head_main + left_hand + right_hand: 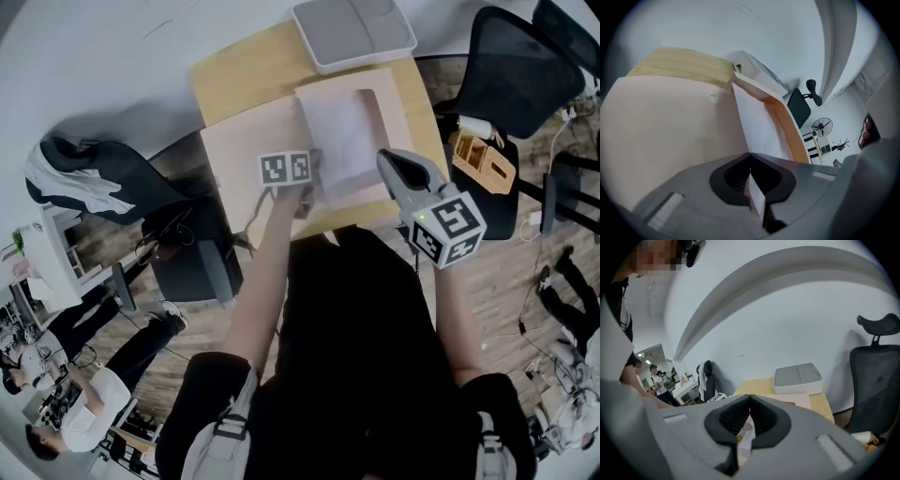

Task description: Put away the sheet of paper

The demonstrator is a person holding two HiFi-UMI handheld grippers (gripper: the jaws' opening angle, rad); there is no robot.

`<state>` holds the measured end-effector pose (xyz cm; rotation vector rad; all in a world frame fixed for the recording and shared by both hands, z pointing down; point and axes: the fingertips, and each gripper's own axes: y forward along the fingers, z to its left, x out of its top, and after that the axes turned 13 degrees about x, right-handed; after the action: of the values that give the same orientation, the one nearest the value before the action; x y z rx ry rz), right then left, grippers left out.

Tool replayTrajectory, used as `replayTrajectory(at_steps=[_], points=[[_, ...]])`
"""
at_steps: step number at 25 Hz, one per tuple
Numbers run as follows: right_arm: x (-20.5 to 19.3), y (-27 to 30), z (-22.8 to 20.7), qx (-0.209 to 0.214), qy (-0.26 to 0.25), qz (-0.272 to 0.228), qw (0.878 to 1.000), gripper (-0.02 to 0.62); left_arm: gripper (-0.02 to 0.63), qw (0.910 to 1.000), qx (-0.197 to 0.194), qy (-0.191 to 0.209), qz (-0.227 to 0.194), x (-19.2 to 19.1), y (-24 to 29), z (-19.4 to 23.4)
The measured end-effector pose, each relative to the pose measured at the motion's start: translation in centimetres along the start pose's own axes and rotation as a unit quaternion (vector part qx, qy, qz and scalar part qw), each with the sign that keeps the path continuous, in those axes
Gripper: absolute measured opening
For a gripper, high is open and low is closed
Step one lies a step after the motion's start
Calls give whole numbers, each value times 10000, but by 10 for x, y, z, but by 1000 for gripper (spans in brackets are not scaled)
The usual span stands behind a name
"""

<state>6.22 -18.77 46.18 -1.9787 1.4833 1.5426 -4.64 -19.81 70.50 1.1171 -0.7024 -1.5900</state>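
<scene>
my left gripper has its dark ribbed pads pressed flat on the near edge of the sheet of paper, thin, white and smooth. the sheet lies partly inside the pink folder, a matte card pocket spread on the pale wooden table. my right gripper is closed too, nipping a thin pale edge that looks like the folder's right-hand flap. a rounded grey tray sits at the table's far edge.

Black short-sleeved top. Left hand-held gripper and right hand-held gripper are grey, black-padded, each with a white, black-marked cube.
</scene>
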Motion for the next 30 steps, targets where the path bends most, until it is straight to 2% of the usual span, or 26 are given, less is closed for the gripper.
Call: replayTrajectory(at_steps=[13, 15, 16, 17, 22, 30], points=[[-3, 0, -1, 47, 0, 21, 10000, 3, 12, 9995, 67, 310, -14, -2, 6, -8], [-2, -1, -2, 50, 4, 11, 10000, 3, 56, 9994, 5, 355, 11, -3, 7, -12], [-1, -1, -2, 54, 3, 4, 10000, 3, 116, 9993, -22, 376, 34, -4, 7, -14], [-1, -1, -3, 59, 1, -3, 10000, 3, 141, 9992, -32, 394, 51, -5, 8, -16], [0, 0, -4, 89, -3, -27, 10000, 3, 170, 9991, 28, 425, 29, -4, 7, -14], [0, 7, -1, 234, -9, -47, 9997, 3, 167, 9976, 143, 662, -119, 2, -10, -10]])
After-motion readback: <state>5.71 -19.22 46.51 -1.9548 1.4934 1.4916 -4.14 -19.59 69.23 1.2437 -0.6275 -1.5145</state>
